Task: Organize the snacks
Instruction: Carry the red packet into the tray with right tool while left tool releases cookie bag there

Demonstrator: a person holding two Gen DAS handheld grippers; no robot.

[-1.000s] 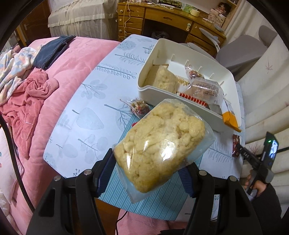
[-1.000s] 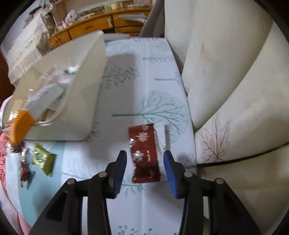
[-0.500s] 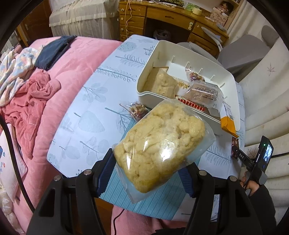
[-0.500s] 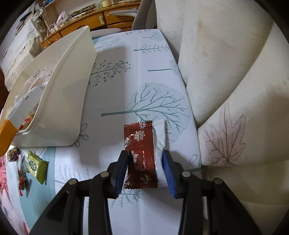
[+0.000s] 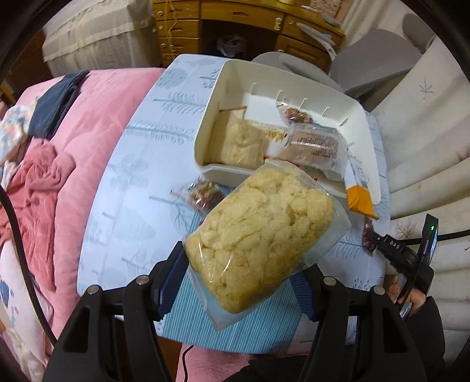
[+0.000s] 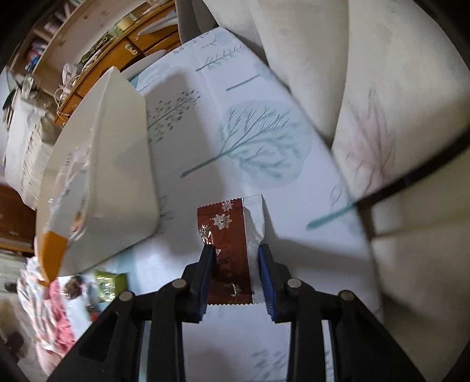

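Left gripper [image 5: 246, 282]: jaws clenched on a clear bag of pale puffed snack [image 5: 261, 241], one blue pad on each side, the bag held up off the worktop and tilted toward the box.
Right gripper [image 6: 235, 273]: pointing steeply down at the worktop, jaws closing, with a dark red wrapper [image 6: 227, 249] lying between them; both pads look right against its edges, though I cannot say how firmly they press.
Red wrapper: flat on the tree-print cloth, snowflake pattern on top, a silvery white flap along its right side, close beside the cream cushion [image 6: 396, 147].
White box [image 5: 361, 123]: open-topped, on the far part of the worktop; inside, another pale puffed snack bag [image 5: 242, 141] at the left end, then a clear-wrapped brown cake [image 5: 314, 145] and a small dark sweet [image 5: 296, 113] behind it.
Orange-tipped packet [image 5: 359, 199]: sticking out over the box's near right corner.
Loose sweets: a small clear packet of mixed bits [image 5: 202, 194] on the worktop just in front of the box; a green wrapped sweet [image 6: 110, 282] near the box's corner, blurred.
Worktop [image 5: 141, 176]: pale cloth with tree prints, a striped teal mat [image 5: 264, 326] at the near edge.
Surroundings: pink bed cover [image 5: 88, 123] to the left, wooden desk [image 5: 235, 17] beyond.
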